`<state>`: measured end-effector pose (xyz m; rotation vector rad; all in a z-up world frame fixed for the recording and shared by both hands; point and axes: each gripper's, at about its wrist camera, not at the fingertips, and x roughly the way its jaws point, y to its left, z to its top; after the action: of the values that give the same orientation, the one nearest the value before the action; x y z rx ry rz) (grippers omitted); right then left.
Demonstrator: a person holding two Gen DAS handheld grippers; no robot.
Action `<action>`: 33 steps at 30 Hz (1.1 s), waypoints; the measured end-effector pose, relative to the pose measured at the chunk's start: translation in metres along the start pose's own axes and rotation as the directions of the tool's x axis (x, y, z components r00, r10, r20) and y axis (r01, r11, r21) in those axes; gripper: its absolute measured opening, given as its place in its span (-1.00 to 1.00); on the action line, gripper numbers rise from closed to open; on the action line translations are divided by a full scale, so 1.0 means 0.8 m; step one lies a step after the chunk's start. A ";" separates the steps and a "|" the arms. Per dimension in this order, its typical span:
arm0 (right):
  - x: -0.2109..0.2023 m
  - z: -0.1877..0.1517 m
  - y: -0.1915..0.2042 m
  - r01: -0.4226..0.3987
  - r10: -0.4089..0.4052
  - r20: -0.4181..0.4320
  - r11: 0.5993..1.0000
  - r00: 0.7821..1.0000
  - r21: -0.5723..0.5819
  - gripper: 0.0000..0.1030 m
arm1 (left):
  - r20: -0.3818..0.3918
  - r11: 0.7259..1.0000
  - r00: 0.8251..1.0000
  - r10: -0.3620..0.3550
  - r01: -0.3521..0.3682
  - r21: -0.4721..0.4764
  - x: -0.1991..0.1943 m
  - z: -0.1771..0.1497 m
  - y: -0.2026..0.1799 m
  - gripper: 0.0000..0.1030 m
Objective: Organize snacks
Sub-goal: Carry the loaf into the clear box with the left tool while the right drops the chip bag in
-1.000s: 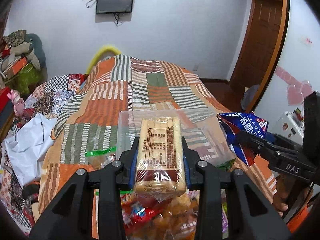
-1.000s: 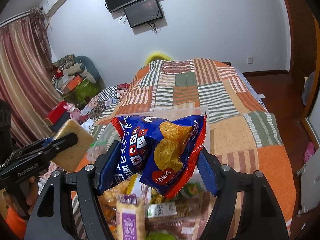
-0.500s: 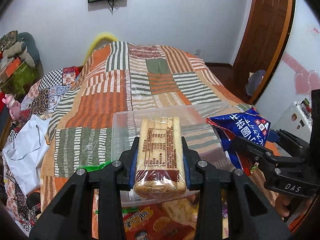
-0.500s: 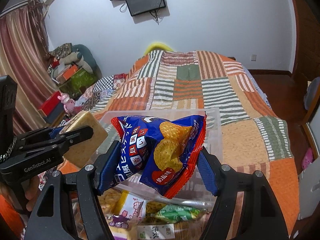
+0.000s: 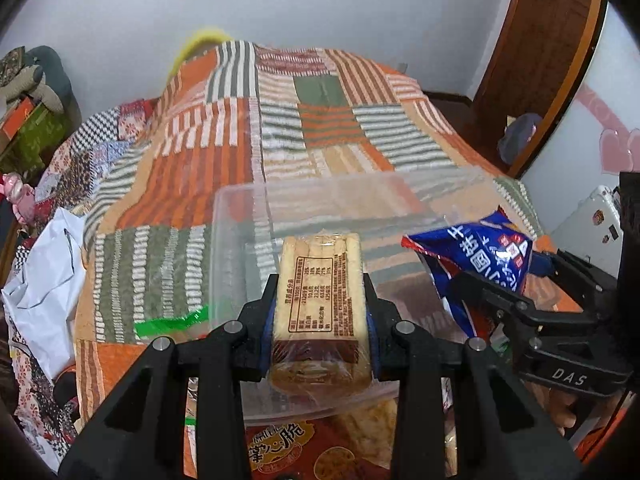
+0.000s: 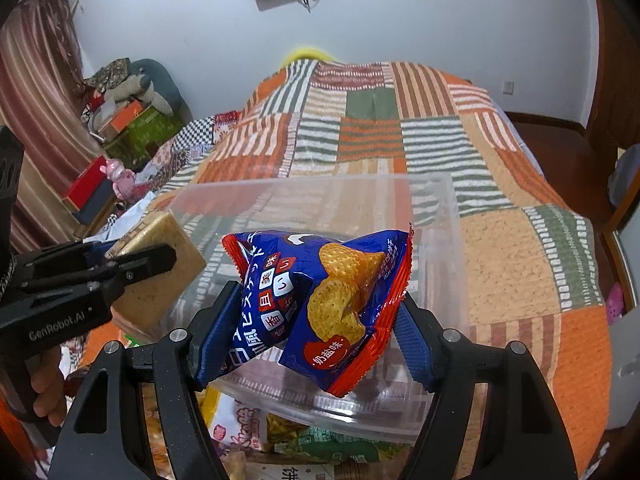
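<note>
**Both grippers loaded, held over the clear bin**

Far left, off the bed edge: white bag (image 5: 42, 276) and a pink toy (image 6: 116, 178) beside a red box (image 6: 86, 190).

Left gripper (image 5: 320, 312) is clenched on a biscuit pack (image 5: 320, 300), clear wrap, nutrition label facing the camera. Fingers (image 5: 264, 316) press both long sides of the pack. The right wrist view shows the same pack (image 6: 160, 264) from the side, poking out past the left gripper (image 6: 132, 270), at the bin's left rim. A hand (image 6: 44, 388) holds that gripper's handle.

Centre: clear bin (image 5: 236, 240) sits on the striped quilt (image 5: 280, 120). Quilt pattern shows through its walls. Bin's near rim is just ahead of both grippers; in both views the held items overlap the bin opening. How high they are above it: cannot tell.

Below the near rim: loose snack packs, a red one (image 5: 304, 452) and a green one (image 6: 328, 442) among them, piled against the bin.

Right gripper (image 6: 316, 320) grips a blue chip bag (image 6: 320, 300), red-edged, crumpled between the blue pads (image 6: 216, 332). In the left wrist view the same bag (image 5: 476, 268) sticks out of the right gripper (image 5: 508, 288) at the bin's right side.
</note>
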<state>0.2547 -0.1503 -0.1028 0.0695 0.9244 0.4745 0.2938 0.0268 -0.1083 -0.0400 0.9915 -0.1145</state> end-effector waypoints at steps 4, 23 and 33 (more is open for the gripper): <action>0.001 0.001 0.007 0.009 -0.009 -0.005 1.000 1.000 -0.022 0.41 | 0.033 1.000 0.999 0.021 -0.021 0.019 -0.004 -0.005 -0.003 -0.29; -0.038 0.004 0.018 0.016 -0.013 0.047 0.999 0.999 -0.048 0.70 | 0.126 1.000 0.992 0.003 -0.001 -0.013 -0.060 -0.017 0.006 -0.15; -0.088 -0.007 0.039 -0.006 0.014 0.126 0.998 0.992 -0.062 0.70 | 0.226 0.999 0.974 0.034 -0.037 0.006 -0.126 -0.046 0.008 0.14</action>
<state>0.2031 -0.1534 -0.0451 0.0479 0.7855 0.5018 0.2088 0.0456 -0.0454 -0.0251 0.7637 -0.0803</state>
